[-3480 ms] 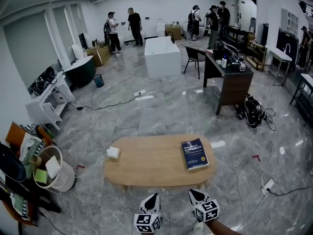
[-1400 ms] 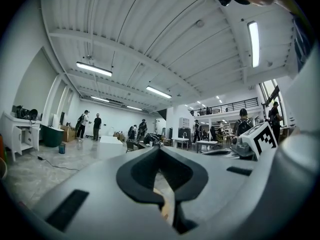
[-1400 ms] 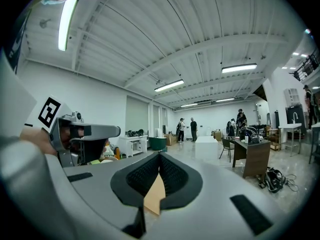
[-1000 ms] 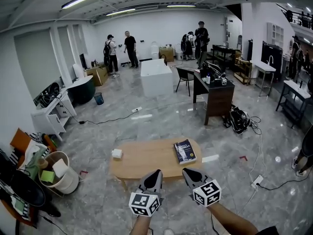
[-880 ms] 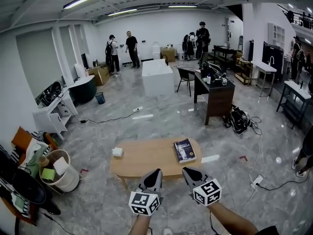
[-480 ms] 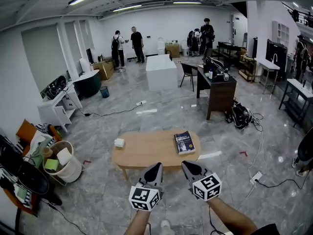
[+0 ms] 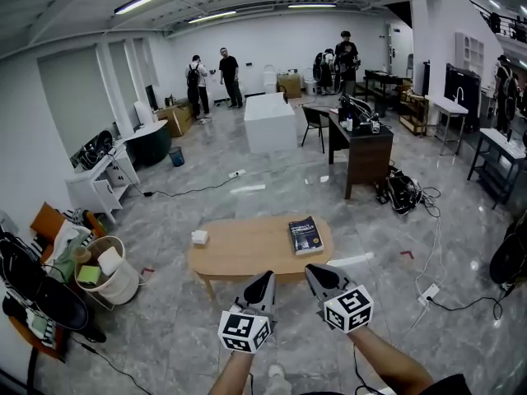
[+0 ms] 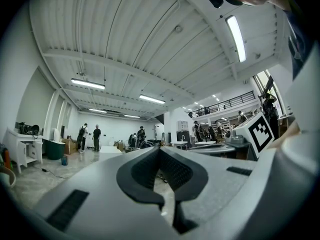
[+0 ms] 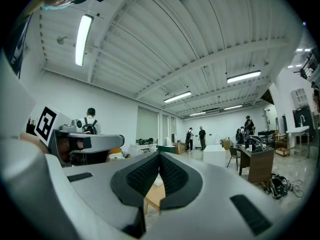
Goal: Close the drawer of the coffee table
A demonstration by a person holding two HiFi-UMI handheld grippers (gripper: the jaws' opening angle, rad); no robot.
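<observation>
Since the earlier frames the person has backed away — the coffee table [image 7: 247, 257], a worktop carrying a book [image 7: 305, 235], now stands well ahead of both grippers. The left gripper [image 7: 263, 280] and right gripper [image 7: 315, 274] are each pressed together, empty. Any remaining push should go square against the drawer front. The head view shows no drawer face; the right gripper view glimpses only the table's wood — the left gripper view, none.
</observation>
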